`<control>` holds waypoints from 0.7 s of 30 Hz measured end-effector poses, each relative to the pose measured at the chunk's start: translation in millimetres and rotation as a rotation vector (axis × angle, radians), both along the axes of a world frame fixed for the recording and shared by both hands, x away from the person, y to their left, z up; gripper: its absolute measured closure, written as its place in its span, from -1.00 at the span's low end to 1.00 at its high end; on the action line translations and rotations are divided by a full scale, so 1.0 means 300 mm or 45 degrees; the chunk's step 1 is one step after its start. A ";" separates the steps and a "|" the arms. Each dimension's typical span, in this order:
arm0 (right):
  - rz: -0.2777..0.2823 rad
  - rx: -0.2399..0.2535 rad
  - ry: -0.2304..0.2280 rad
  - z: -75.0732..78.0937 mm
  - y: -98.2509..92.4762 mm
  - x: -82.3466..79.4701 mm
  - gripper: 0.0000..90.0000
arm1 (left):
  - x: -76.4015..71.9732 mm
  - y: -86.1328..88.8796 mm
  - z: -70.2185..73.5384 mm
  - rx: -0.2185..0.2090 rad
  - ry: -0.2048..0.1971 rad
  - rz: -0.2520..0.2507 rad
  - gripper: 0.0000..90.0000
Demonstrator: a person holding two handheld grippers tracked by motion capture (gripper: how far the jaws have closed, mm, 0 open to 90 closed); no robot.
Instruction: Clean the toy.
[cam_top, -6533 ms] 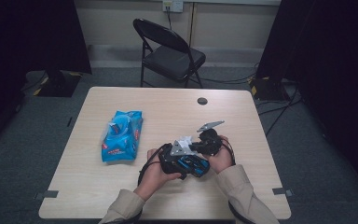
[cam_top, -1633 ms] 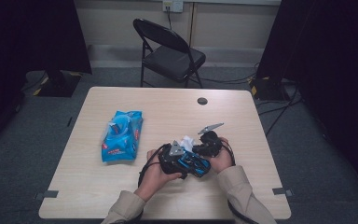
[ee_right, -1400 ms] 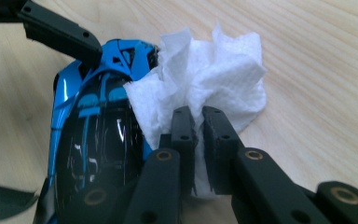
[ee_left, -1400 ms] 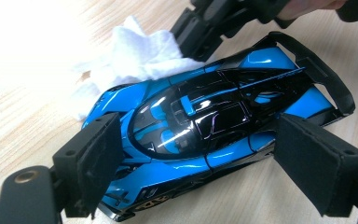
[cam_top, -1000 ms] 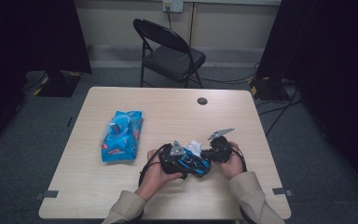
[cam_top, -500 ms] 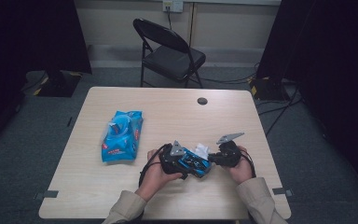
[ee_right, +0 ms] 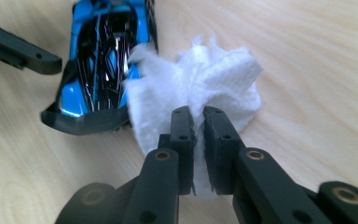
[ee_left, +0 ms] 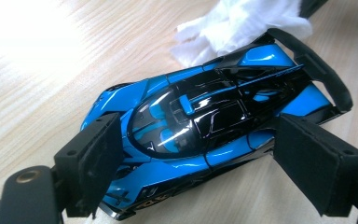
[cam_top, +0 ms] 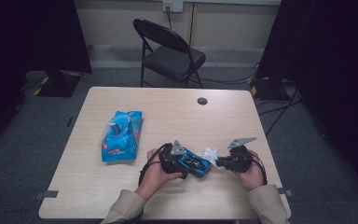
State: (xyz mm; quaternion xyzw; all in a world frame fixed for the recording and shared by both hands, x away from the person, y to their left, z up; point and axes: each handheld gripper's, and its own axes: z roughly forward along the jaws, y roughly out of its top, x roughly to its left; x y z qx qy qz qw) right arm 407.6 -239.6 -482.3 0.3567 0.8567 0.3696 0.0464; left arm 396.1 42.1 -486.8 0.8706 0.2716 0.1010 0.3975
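Observation:
A blue and black toy race car [cam_top: 192,163] lies on the table in front of the person. My left gripper [cam_top: 201,166] is shut on the toy car [ee_left: 200,121], one pad against each flank around the cockpit. My right gripper [cam_top: 219,162] is shut on a crumpled white wipe [cam_top: 210,154]. In the right gripper view the wipe [ee_right: 205,79] bulges out past the closed right gripper [ee_right: 198,116] and touches the rear wing end of the car [ee_right: 102,51]. One jaw of the left gripper [ee_right: 18,49] shows beside the car there.
A blue pack of wipes [cam_top: 121,135] lies on the left half of the light wood table [cam_top: 168,116]. A small dark round grommet [cam_top: 202,101] sits near the far edge. A black folding chair [cam_top: 168,53] stands behind the table.
My right gripper has slid to the right with the wipe, off the top of the car to its rear end. The left gripper and the car have stayed put.

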 end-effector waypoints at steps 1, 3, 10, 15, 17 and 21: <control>-0.014 0.008 -0.009 0.011 -0.009 -0.004 0.84 | -0.001 0.002 0.006 0.000 0.010 -0.004 -0.63; -0.047 0.037 -0.035 0.042 -0.026 -0.012 0.84 | -0.003 0.005 0.018 -0.003 -0.006 -0.012 -0.63; -0.056 0.143 -0.128 0.168 -0.022 -0.034 0.83 | -0.025 0.052 0.074 -0.060 -0.011 0.001 -0.63; 0.042 0.146 -0.173 0.220 0.080 -0.062 0.83 | -0.049 0.121 0.092 -0.055 -0.023 0.027 -0.63; 0.088 0.151 -0.175 0.218 0.137 -0.073 0.82 | -0.062 0.153 0.101 -0.066 -0.025 0.035 -0.63; 0.181 0.145 -0.156 0.183 0.252 -0.091 0.81 | -0.096 0.233 0.122 -0.102 -0.031 0.051 -0.58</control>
